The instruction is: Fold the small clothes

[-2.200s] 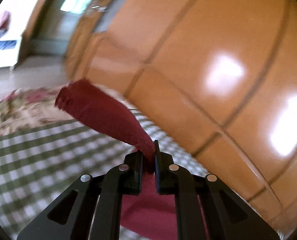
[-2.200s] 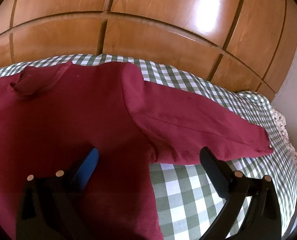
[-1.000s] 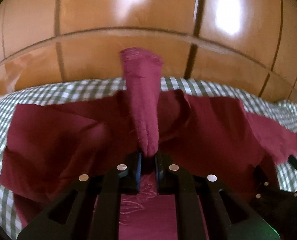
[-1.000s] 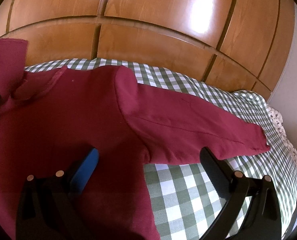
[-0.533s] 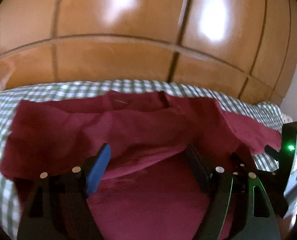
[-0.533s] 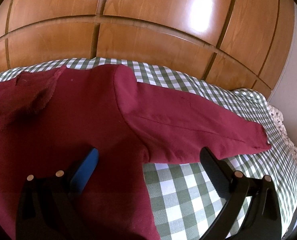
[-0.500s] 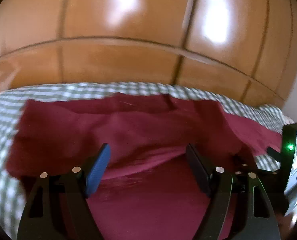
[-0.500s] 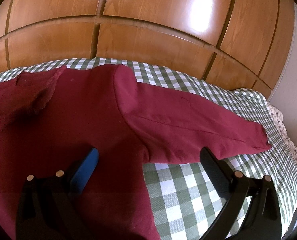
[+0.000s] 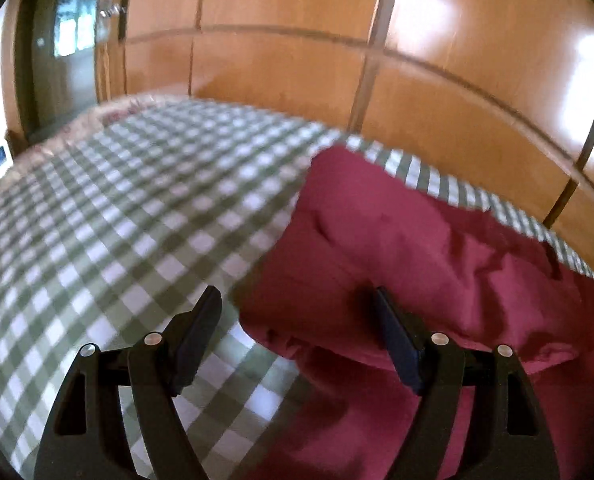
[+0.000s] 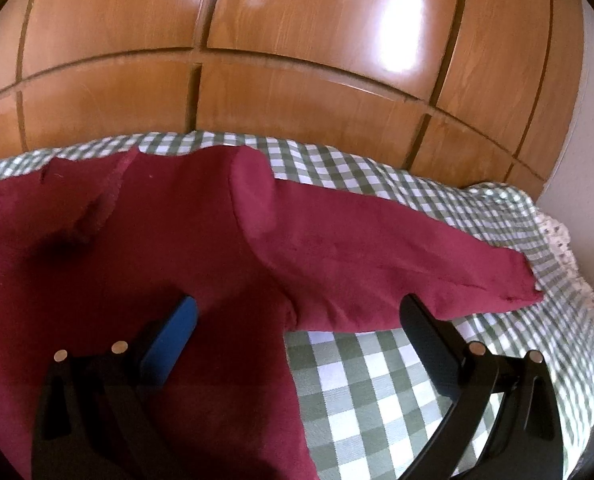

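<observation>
A dark red long-sleeved top [image 10: 169, 248] lies flat on the green-and-white checked cloth [image 10: 377, 392]. One sleeve [image 10: 397, 256] stretches out to the right; the other side is folded in over the body [image 9: 397, 236]. My left gripper [image 9: 297, 320] is open above the folded left edge of the top, with nothing pinched between its fingers. Over the body and armpit of the top, my right gripper [image 10: 297, 316] hangs open and holds nothing.
Glossy wooden wardrobe doors [image 10: 297, 60] rise just behind the bed. The checked cloth [image 9: 117, 220] spreads bare to the left of the top. A lace-edged floral cover [image 10: 569, 248] shows at the bed's right edge, by a pale wall.
My left gripper let go of the sleeve it had carried over the body, opened, and swung left to the folded edge. The right gripper has kept still.
</observation>
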